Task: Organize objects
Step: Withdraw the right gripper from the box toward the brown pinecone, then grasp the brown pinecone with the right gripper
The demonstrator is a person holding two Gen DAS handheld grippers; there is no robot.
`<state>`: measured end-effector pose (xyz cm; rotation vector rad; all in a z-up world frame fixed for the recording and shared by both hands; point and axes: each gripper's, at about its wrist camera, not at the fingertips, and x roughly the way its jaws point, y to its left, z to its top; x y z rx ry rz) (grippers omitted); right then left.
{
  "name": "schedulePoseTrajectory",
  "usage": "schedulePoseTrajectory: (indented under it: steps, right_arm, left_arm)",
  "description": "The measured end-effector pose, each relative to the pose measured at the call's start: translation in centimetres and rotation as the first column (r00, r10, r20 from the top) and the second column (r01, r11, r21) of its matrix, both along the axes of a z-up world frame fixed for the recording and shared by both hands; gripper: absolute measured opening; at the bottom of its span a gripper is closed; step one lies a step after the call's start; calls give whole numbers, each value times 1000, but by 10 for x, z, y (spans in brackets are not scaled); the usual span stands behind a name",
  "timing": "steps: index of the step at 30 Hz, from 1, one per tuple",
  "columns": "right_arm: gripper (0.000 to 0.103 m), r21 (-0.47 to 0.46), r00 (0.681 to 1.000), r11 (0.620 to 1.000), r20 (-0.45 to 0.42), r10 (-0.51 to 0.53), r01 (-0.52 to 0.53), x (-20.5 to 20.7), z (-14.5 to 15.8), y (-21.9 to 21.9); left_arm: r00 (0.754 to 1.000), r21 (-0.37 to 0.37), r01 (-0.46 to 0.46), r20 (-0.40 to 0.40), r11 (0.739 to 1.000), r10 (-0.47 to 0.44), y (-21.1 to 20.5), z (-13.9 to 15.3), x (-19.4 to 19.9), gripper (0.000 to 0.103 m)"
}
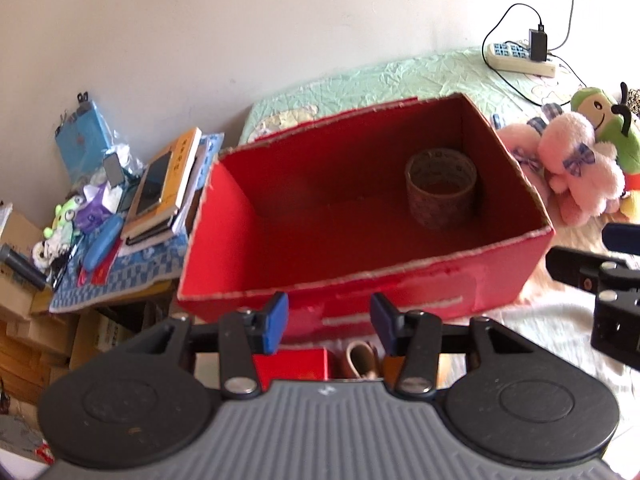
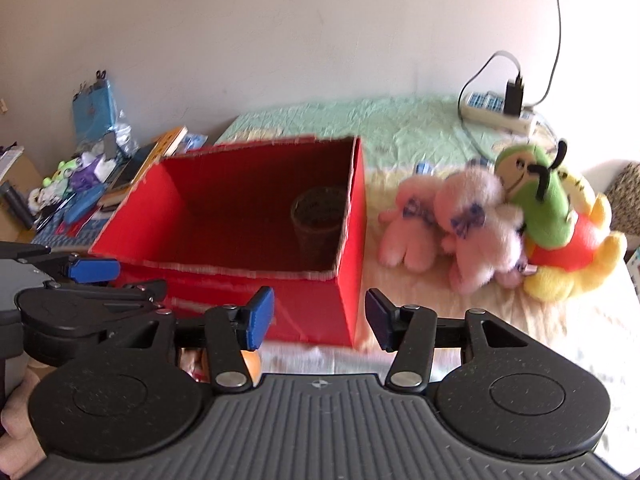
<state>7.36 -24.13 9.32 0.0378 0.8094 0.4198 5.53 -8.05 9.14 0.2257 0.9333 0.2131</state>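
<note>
1. Both jaws stand apart and empty: left hand-held gripper [image 1: 329, 322], right hand-held gripper [image 2: 320, 318].
2. Ahead sits the red box [image 1: 400, 292], tape roll [image 1: 441, 190] inside.
3. Likely next: the pink plush [image 2: 476, 224], ahead-right, needs a grasp.

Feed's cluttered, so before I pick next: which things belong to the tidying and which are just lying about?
Job:
red box
tape roll inside it
pink plush
green plush
yellow plush

Lying about:
power strip with charger
book stack
phone
blue pouch
</note>
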Motion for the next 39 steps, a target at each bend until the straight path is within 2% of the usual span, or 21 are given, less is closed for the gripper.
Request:
schedulePoseTrajectory:
  steps: [5, 8, 11, 14, 16, 18, 20, 23, 25, 30, 34, 39]
  right_arm:
    - [55, 23, 992, 998, -106, 64, -62, -6, -25, -5]
    - [55, 51, 978, 995, -190, 88, -80, -6, -42, -10]
    - [55, 125, 950, 989, -291, 111, -77, -2, -57, -16]
    - [55, 185, 920, 981, -370, 131, -66, 1, -70, -20]
    - [55, 209, 901, 976, -407, 147, -65, 3, -77, -20]
    - [55, 237, 881, 969, -442, 168, -65, 5, -84, -19]
    - [55, 255, 866, 965, -468, 177, -60, 8, -89, -18]
    - [55, 262, 852, 964, -492, 182, -55, 10, -94, -16]
    - [55, 270, 841, 962, -509, 186, -49, 11, -97, -17]
    - [51, 294, 811, 955, -554, 190, -23, 17, -110, -15]
    - [50, 315, 790, 949, -584, 186, 9, 19, -120, -16]
    - [50, 354, 772, 935, -605, 196, 39, 21, -126, -20]
  left_arm:
    - [999, -55, 0, -37, 999, -2, -1, -13, -15, 51]
    - [997, -100, 34, -59, 994, -40, -3, -23, -26, 48]
    - [991, -140, 108, -57, 984, -117, -7, -32, -41, 47]
    - [977, -208, 194, -52, 959, -209, -9, -41, -55, 47]
    - [959, -278, 254, -50, 927, -278, -10, -48, -61, 47]
    - [946, -313, 289, -52, 905, -320, -13, -56, -64, 47]
    - [934, -332, 313, -61, 890, -351, -18, -65, -64, 47]
    - [925, -325, 326, -83, 888, -370, -22, -74, -62, 47]
    - [920, -345, 332, -89, 878, -383, -23, -78, -62, 49]
    - [899, -376, 383, -59, 844, -434, -24, -82, -63, 54]
    - [889, -391, 382, -91, 837, -448, -24, -94, -59, 52]
    - [891, -400, 377, -90, 835, -445, -22, -100, -55, 52]
